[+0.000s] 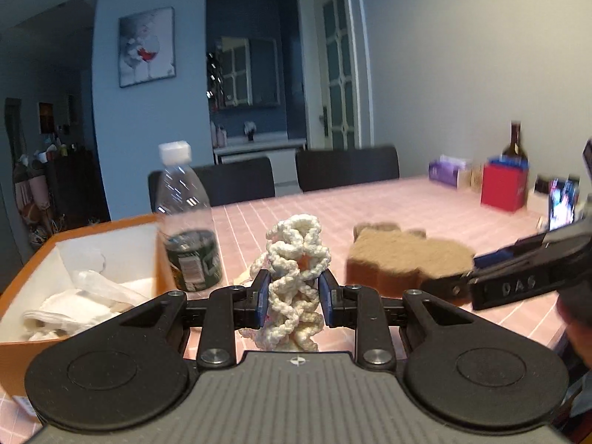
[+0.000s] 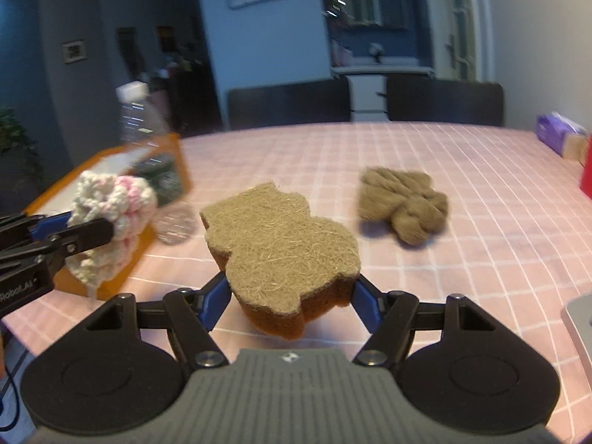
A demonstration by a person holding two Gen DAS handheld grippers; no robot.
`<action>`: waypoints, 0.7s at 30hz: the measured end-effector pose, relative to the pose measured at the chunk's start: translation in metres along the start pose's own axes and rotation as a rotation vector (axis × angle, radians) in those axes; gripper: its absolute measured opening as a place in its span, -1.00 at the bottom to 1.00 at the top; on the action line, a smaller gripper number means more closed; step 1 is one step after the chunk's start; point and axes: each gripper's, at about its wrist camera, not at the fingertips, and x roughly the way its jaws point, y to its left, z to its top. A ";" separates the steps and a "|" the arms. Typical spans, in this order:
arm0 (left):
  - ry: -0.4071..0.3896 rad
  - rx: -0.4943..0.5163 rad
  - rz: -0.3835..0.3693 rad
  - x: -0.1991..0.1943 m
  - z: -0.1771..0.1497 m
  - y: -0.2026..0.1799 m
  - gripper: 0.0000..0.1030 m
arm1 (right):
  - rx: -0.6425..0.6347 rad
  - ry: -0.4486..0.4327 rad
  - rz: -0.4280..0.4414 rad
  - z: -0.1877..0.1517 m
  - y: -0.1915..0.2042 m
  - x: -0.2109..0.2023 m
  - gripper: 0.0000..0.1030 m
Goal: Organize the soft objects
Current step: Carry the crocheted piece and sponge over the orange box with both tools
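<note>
My left gripper (image 1: 294, 292) is shut on a cream crocheted piece (image 1: 296, 277) with pink patches, held in the air above the pink checked tablecloth (image 1: 425, 203). From the right wrist view the same crocheted piece (image 2: 114, 218) hangs at the left beside the orange box (image 2: 111, 277). My right gripper (image 2: 288, 296) is shut on a bear-shaped sponge (image 2: 281, 244) with a tan scrub top and orange underside, lifted off the table. The sponge (image 1: 403, 259) also shows at the right of the left wrist view. A brown woolly soft thing (image 2: 403, 203) lies on the cloth beyond.
The orange box (image 1: 37, 259) with white lining holds white soft items (image 1: 85, 296). A clear plastic bottle (image 1: 185, 218) stands by its corner. A red box (image 1: 505, 188), a dark bottle (image 1: 515, 144) and a purple tissue pack (image 1: 446, 170) sit far right. Two dark chairs (image 1: 347, 166) line the far edge.
</note>
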 end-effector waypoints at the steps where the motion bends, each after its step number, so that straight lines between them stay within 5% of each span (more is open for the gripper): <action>1: -0.019 -0.011 0.006 -0.007 0.002 0.004 -0.40 | -0.008 -0.010 0.024 0.003 0.006 -0.004 0.34; 14: -0.111 -0.085 0.220 -0.068 0.037 0.103 -0.40 | -0.289 -0.133 0.234 0.059 0.126 0.001 0.34; 21: -0.051 -0.119 0.209 -0.042 0.054 0.157 -0.40 | -0.410 -0.109 0.252 0.092 0.202 0.054 0.34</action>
